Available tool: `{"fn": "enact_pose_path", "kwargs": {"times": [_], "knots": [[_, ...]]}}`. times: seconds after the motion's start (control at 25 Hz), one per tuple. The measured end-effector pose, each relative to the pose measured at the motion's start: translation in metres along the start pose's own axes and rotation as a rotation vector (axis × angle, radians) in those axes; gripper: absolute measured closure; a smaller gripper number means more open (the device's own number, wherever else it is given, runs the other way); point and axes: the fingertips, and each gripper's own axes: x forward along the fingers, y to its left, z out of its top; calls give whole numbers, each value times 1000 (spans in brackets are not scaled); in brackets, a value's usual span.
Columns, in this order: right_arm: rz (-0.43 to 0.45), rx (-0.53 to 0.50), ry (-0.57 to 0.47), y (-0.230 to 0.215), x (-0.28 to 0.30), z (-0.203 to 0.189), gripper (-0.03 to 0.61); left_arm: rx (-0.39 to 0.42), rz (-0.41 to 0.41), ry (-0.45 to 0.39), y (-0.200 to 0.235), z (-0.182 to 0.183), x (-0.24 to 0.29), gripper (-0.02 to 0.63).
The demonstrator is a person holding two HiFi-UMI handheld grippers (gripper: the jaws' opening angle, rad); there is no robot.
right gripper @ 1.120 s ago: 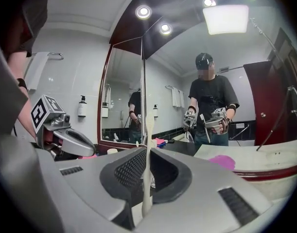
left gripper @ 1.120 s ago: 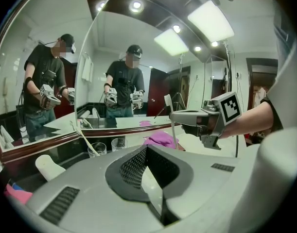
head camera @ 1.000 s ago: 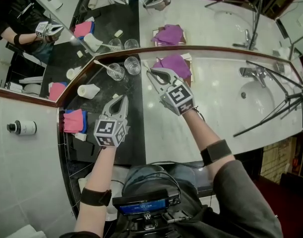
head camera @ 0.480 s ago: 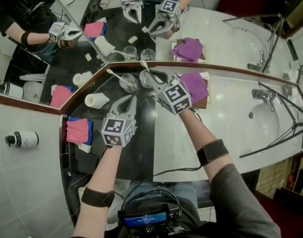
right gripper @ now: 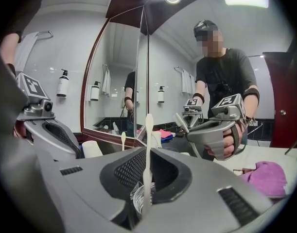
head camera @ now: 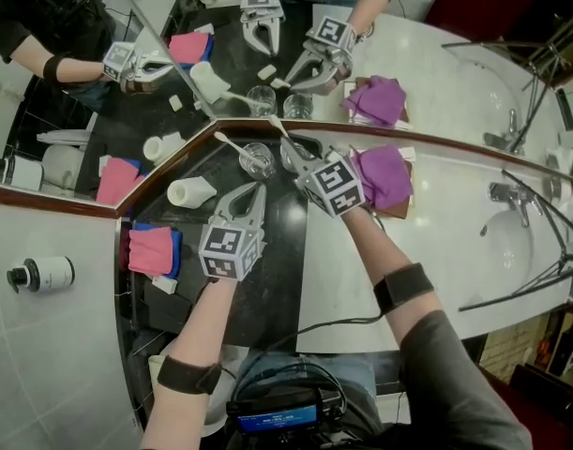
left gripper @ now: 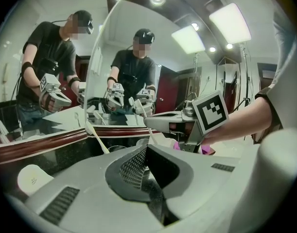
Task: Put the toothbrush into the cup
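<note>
Right gripper (right gripper: 148, 163), clamping the upright toothbrush (right gripper: 148, 130), hangs near the cup (right gripper: 137, 199) at its 6 o'clock; lowering comes next; left gripper (left gripper: 147, 152) clenched, empty.

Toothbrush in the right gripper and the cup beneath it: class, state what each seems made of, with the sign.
Toothbrush: probably plastic, matte cream-white, smooth and moulded in one piece. Cup: clear glass or hard plastic, glossy; see-through, with glints on its ribbed wall.

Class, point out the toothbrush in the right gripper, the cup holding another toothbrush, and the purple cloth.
toothbrush (right gripper: 146, 159), right gripper view, on its shaft
cup (head camera: 267, 166), head view, on its glass wall
purple cloth (head camera: 384, 176), head view, on its middle
</note>
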Motion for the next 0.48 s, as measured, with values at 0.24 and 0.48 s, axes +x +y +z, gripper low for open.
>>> {"fn": "enact_pose_path", "kwargs": {"times": [0.24, 0.48], "knots": [[-12, -27, -30, -1, 1, 7, 538, -6, 6, 9, 7, -9, -2, 609], [-4, -45, -50, 1, 7, 25, 537, -12, 3, 11, 6, -10, -3, 609]]}}
